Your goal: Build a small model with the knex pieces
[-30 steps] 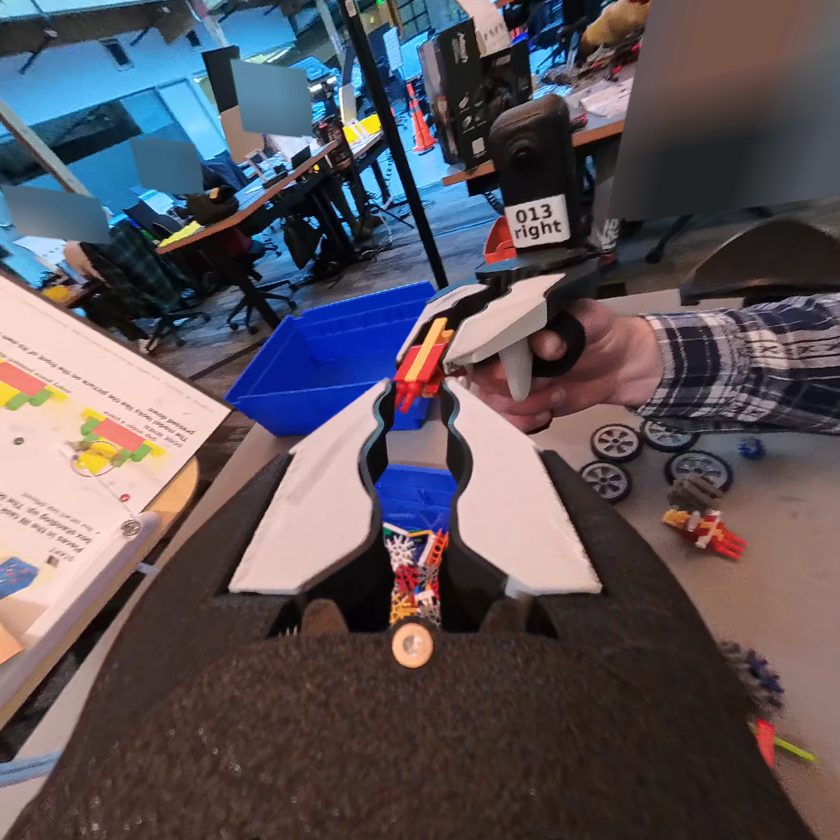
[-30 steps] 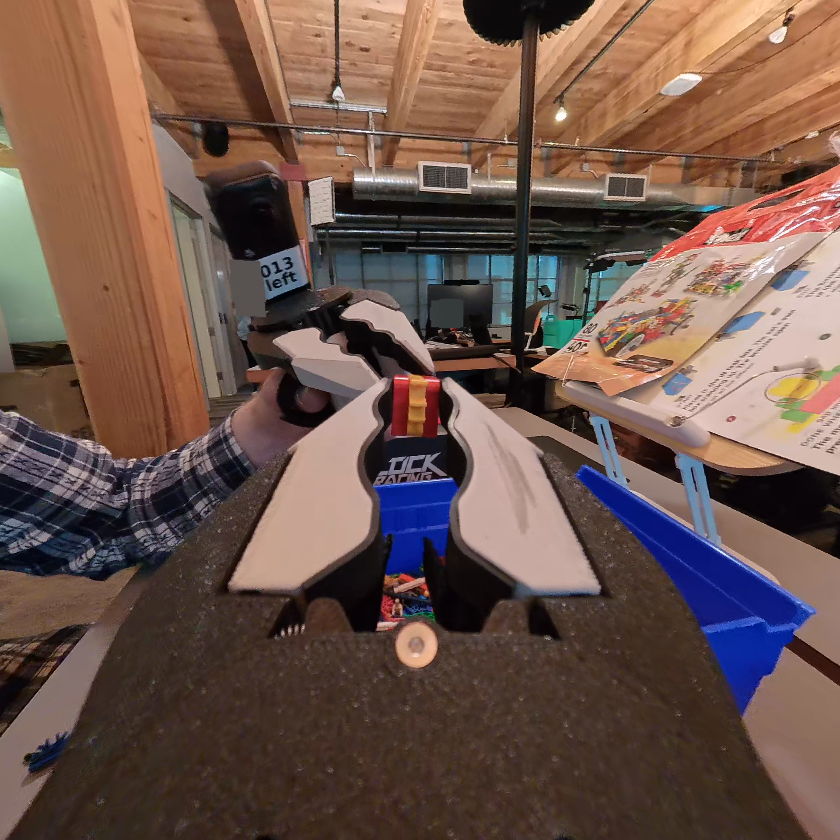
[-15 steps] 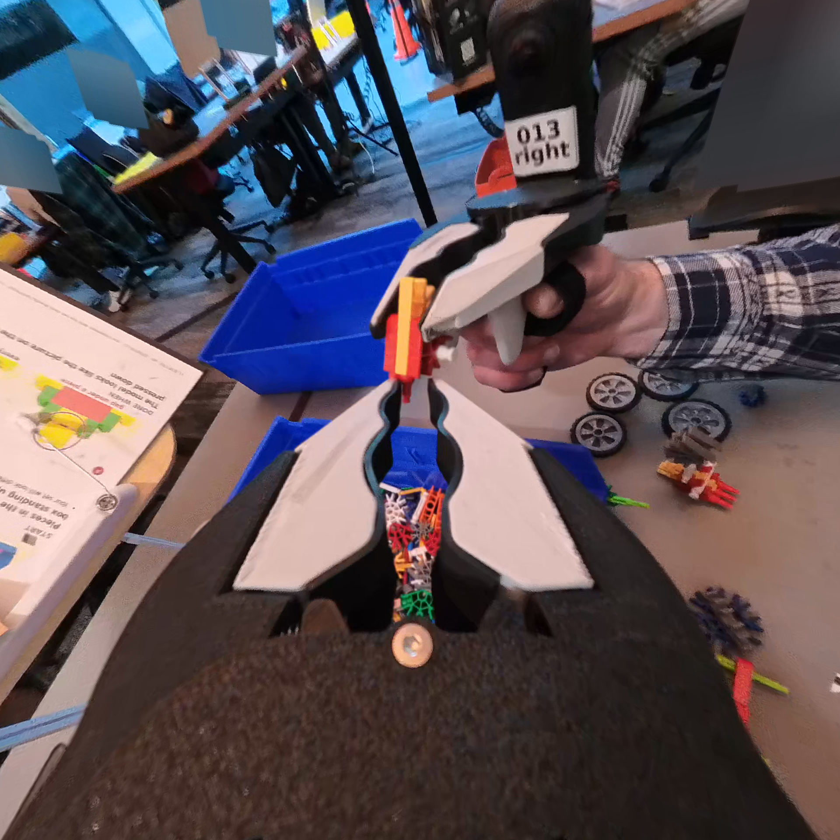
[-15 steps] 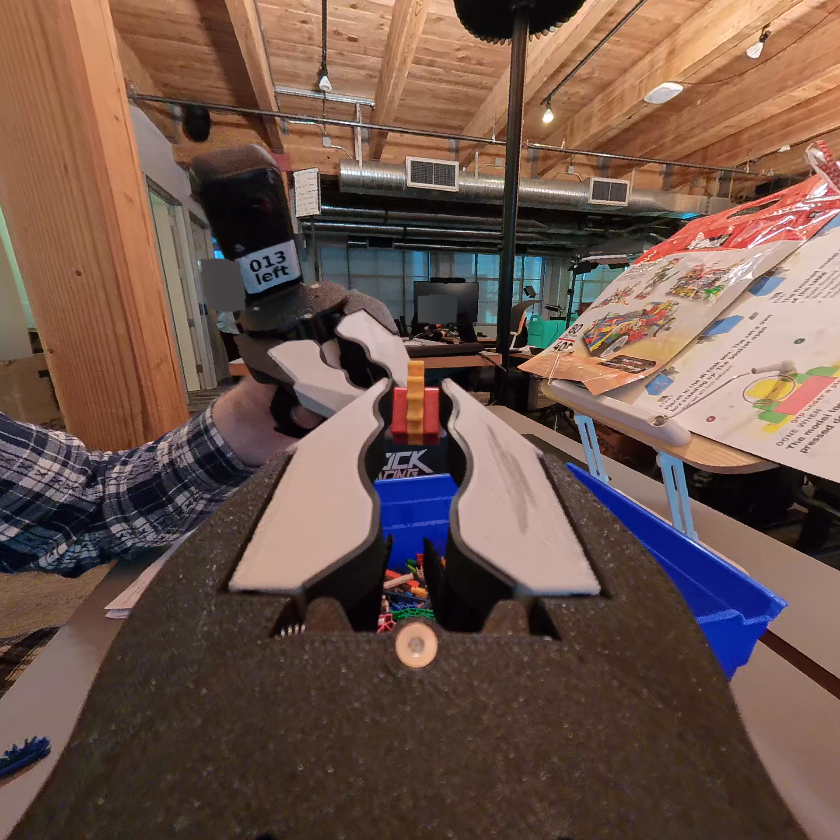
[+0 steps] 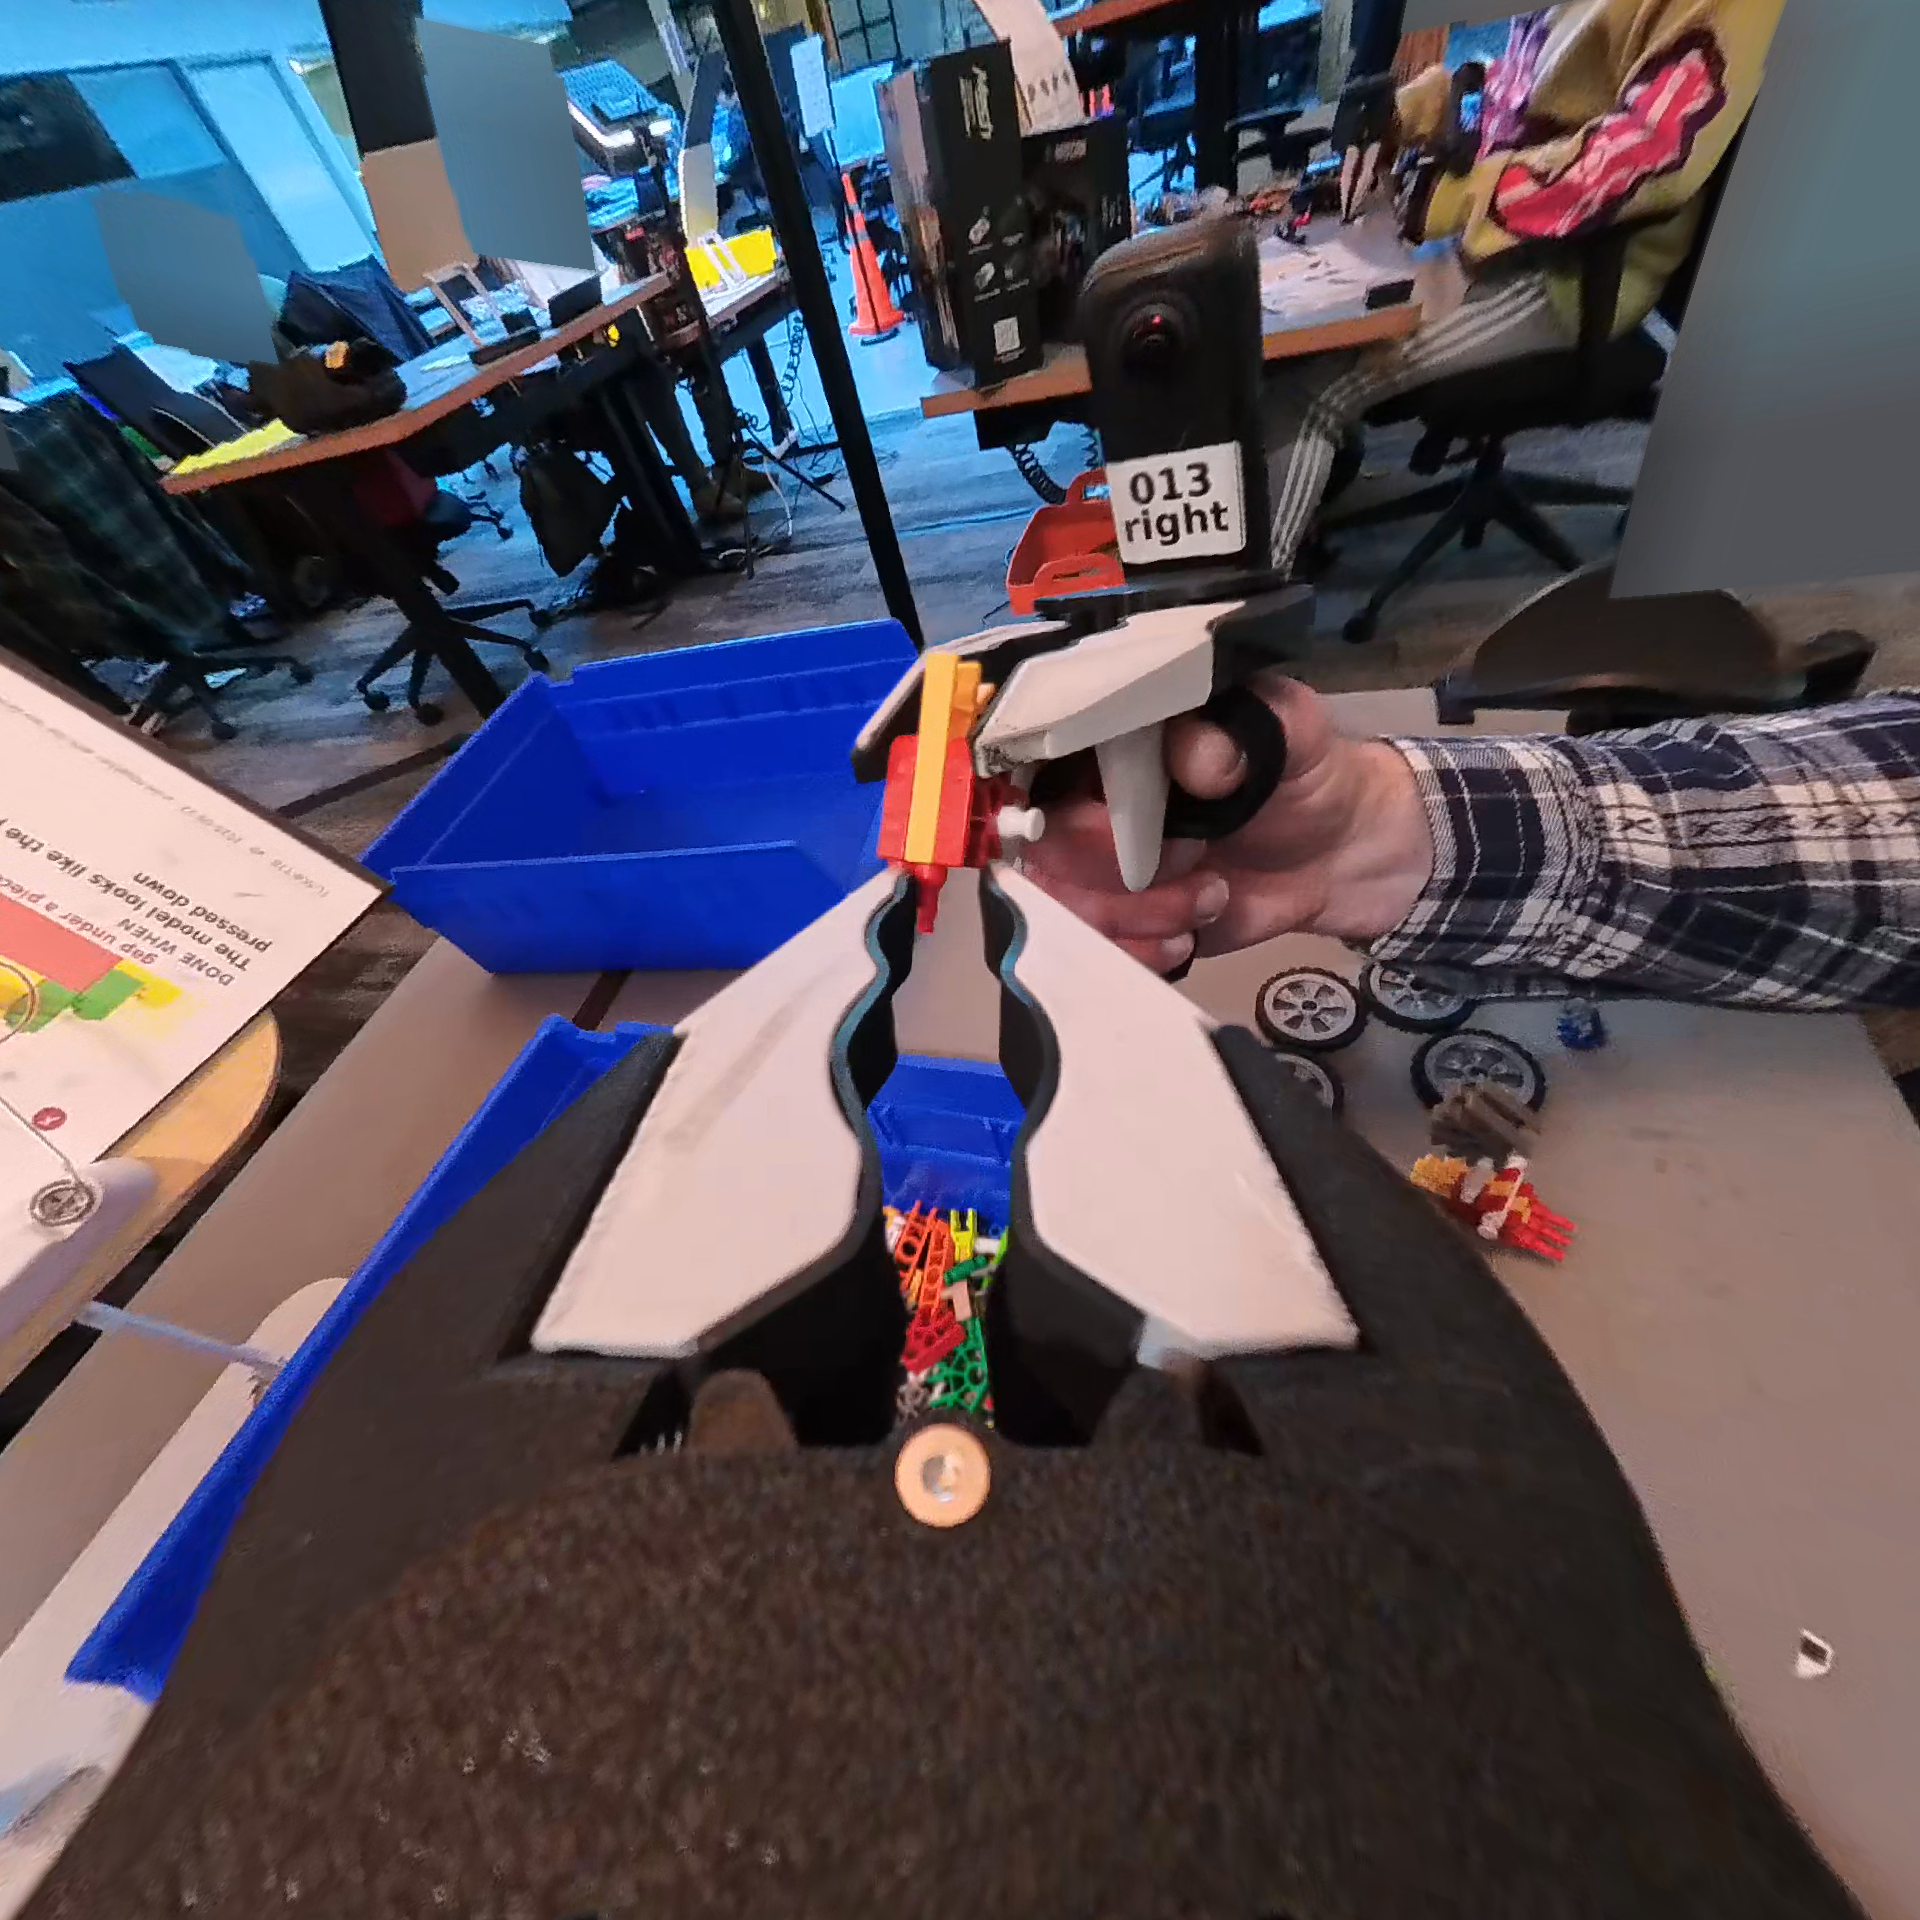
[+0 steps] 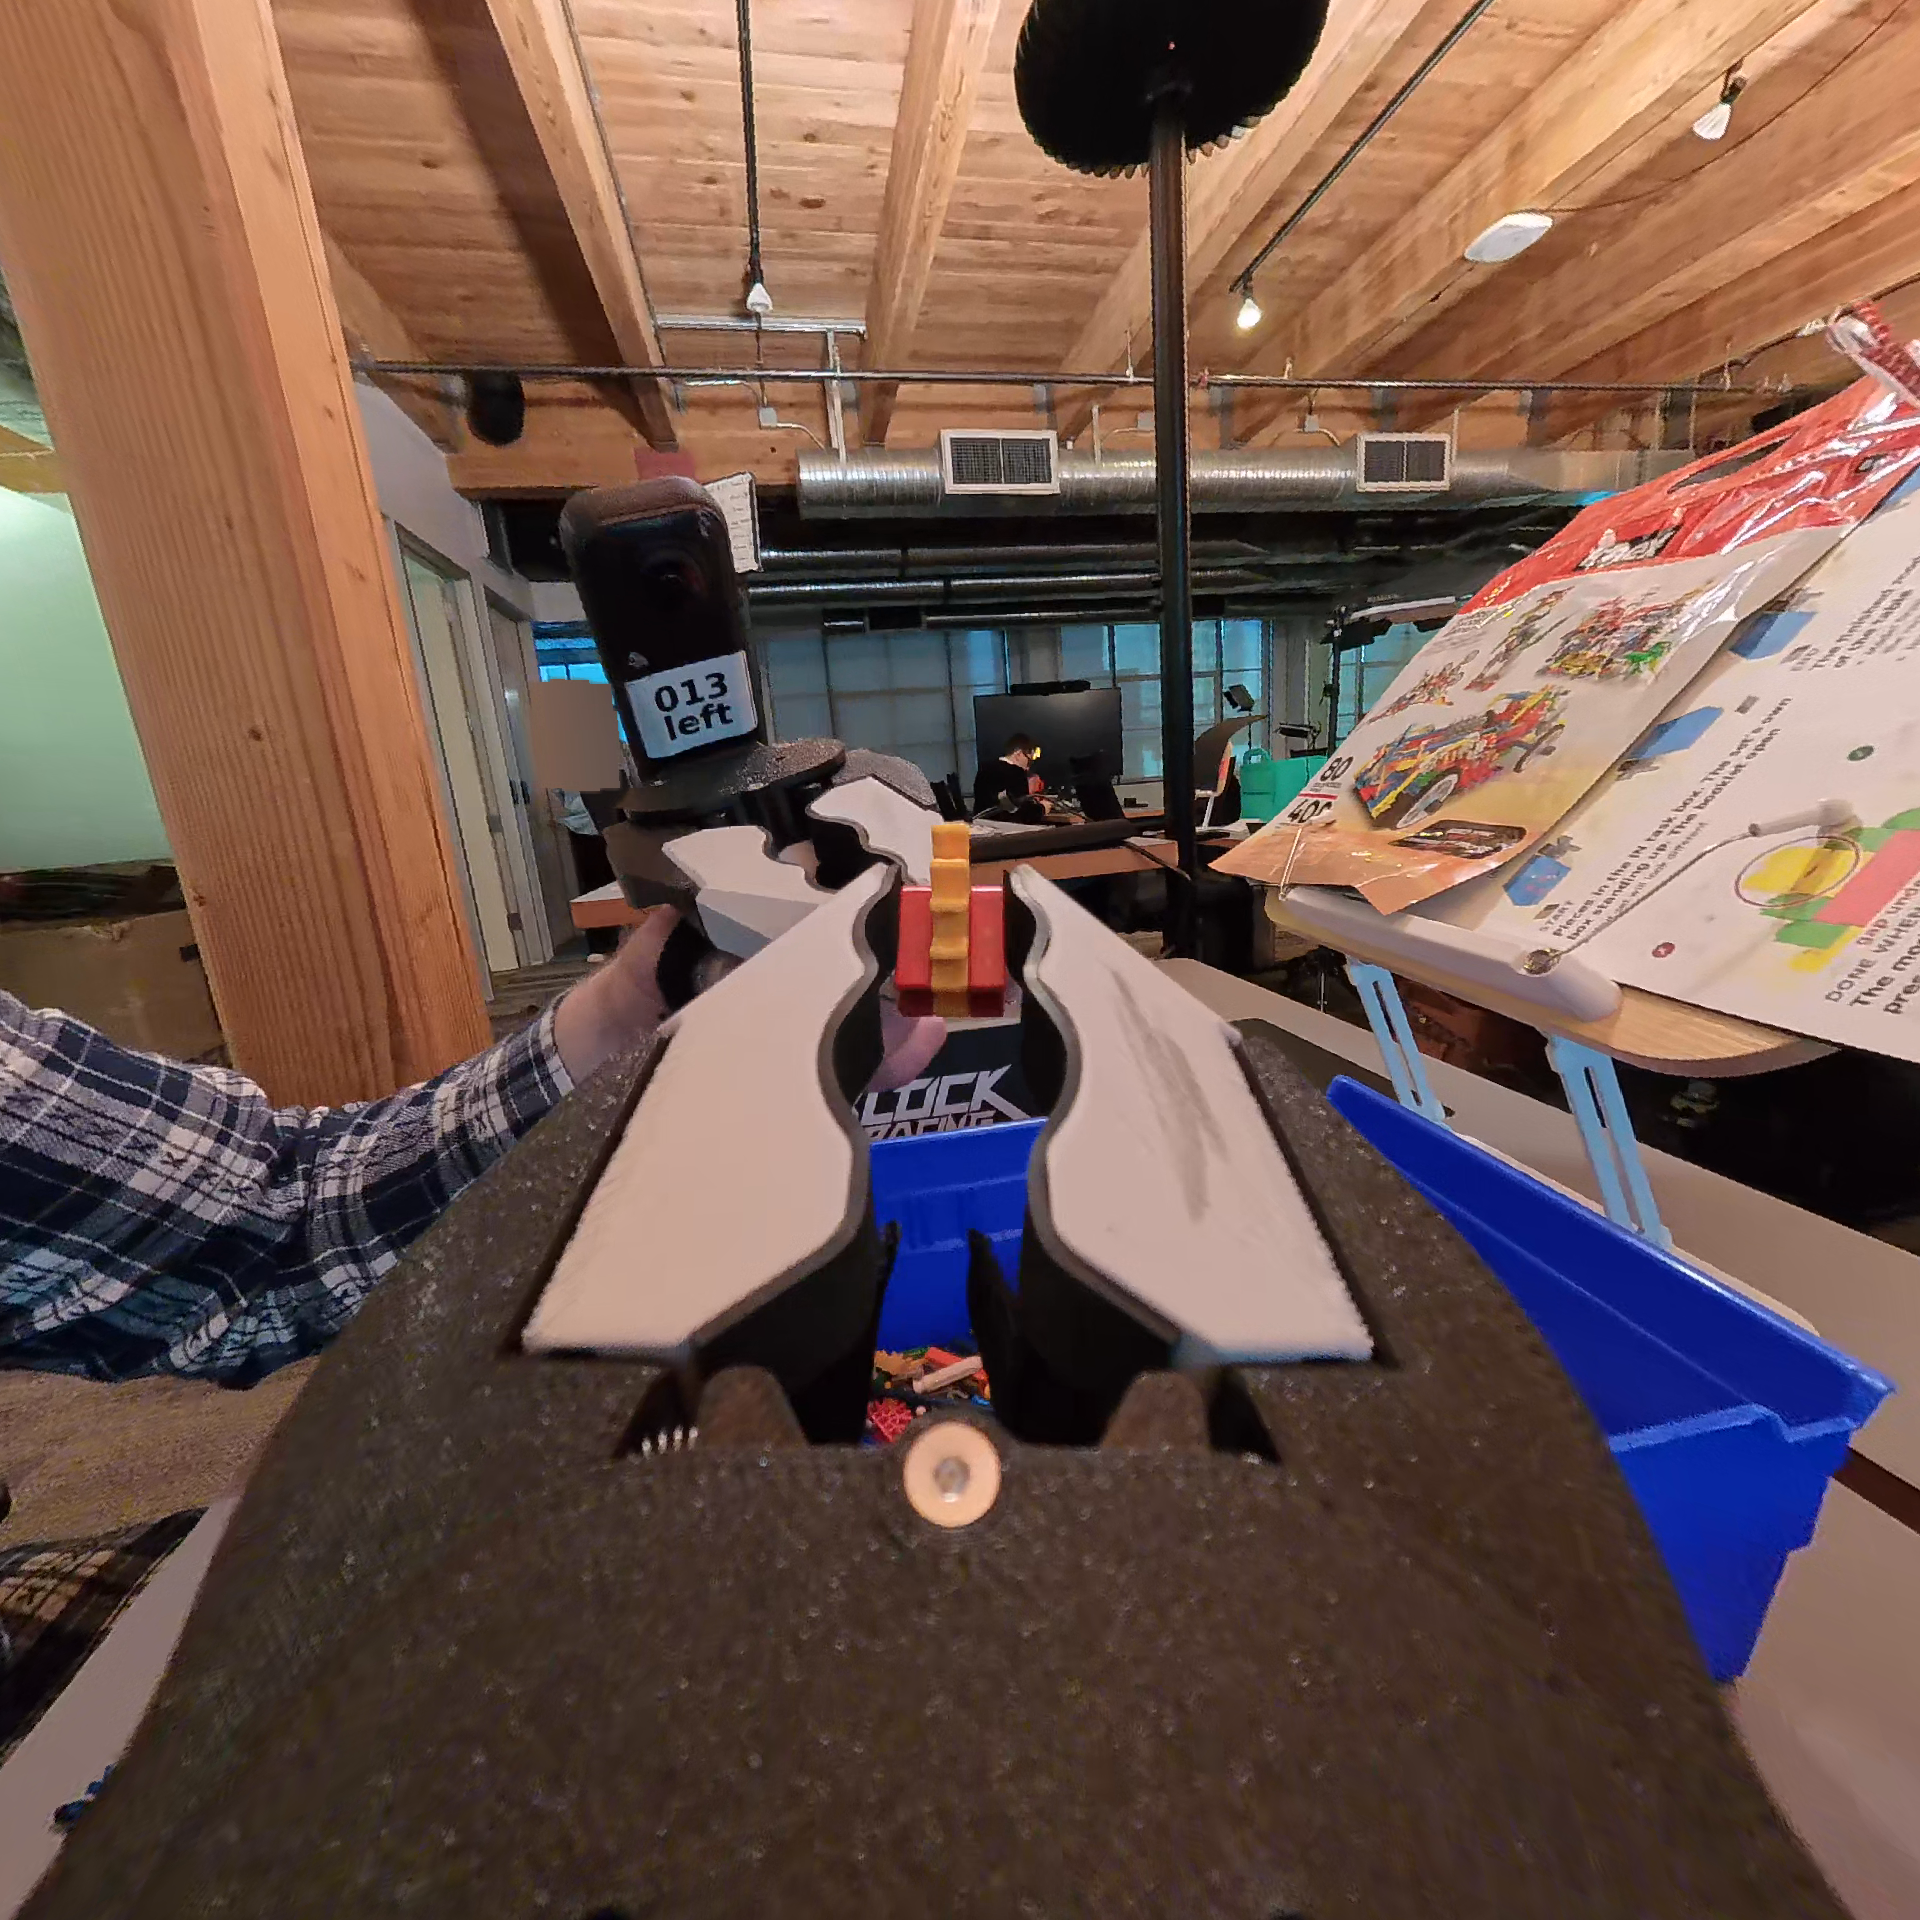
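My right gripper (image 6: 951, 894) is shut on a small red and yellow brick assembly (image 6: 948, 956) and holds it in the air above a blue bin. A yellow strip sticks up out of the red part. In the left wrist view the right gripper (image 5: 925, 753) holds the assembly (image 5: 930, 790) upright, just past my left gripper (image 5: 945, 899). The left jaws stand narrowly apart, with the assembly's thin red lower end between the tips; I cannot see them pinching it. The left gripper (image 6: 831, 868) also shows behind the assembly in the right wrist view.
A blue bin (image 5: 468, 1195) of loose coloured pieces lies under both grippers, with an empty blue bin (image 5: 644, 821) behind it. Wheels (image 5: 1309, 1008) and a small red-yellow assembly (image 5: 1496, 1205) lie on the table at right. An instruction sheet on a stand (image 5: 156, 914) stands at left. The grippers are tip to tip, or close to it.
The left jaws have narrowed around the assembly's lower end. The yellow strip now sticks up farther above the red part. Both grippers stay together above the bin.
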{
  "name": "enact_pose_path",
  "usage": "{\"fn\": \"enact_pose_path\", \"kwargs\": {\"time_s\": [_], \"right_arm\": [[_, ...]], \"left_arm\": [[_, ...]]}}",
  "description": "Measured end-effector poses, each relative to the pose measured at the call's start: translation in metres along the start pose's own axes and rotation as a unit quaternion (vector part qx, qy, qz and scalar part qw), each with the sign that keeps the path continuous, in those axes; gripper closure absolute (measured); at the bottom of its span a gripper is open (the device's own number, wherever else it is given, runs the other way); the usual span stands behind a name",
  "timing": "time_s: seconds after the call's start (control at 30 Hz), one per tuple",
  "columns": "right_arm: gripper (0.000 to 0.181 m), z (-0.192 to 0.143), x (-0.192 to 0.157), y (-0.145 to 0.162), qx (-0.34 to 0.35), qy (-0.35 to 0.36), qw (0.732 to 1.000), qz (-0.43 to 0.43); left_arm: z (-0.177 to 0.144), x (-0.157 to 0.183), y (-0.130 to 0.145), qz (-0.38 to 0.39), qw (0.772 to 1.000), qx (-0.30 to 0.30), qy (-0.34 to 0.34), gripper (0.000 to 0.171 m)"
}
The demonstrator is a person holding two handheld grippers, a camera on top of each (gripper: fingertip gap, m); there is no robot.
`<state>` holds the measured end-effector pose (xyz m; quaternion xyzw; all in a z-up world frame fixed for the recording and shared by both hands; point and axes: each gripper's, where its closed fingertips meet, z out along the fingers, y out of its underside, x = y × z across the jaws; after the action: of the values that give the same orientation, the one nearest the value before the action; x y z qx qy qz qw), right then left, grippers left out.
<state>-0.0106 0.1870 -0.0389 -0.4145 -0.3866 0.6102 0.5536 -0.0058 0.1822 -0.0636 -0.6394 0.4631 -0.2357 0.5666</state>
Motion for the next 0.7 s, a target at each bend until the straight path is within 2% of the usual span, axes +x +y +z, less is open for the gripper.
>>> {"fn": "enact_pose_path", "kwargs": {"time_s": [0.33,0.5,0.6,0.7], "right_arm": [[0.163,-0.0012,0.003,-0.0019,0.003,0.015,1.0,-0.015],[0.163,0.0005,0.0065,0.0011,-0.01,0.036,0.999,-0.034],[0.163,0.0008,0.0074,0.0016,-0.012,0.041,0.998,-0.039],[0.163,0.0004,0.0087,-0.0001,-0.011,0.048,0.998,-0.043]], "left_arm": [[0.0056,-0.0016,0.0005,-0.021,1.0,0.006,-0.006,0.161],[0.0056,-0.0052,0.0058,0.0,0.999,-0.019,-0.027,0.163],[0.0053,-0.0082,0.0088,0.023,0.998,-0.042,-0.05,0.171],[0.0088,0.0008,0.0076,0.009,0.999,-0.032,-0.021,0.171]]}}
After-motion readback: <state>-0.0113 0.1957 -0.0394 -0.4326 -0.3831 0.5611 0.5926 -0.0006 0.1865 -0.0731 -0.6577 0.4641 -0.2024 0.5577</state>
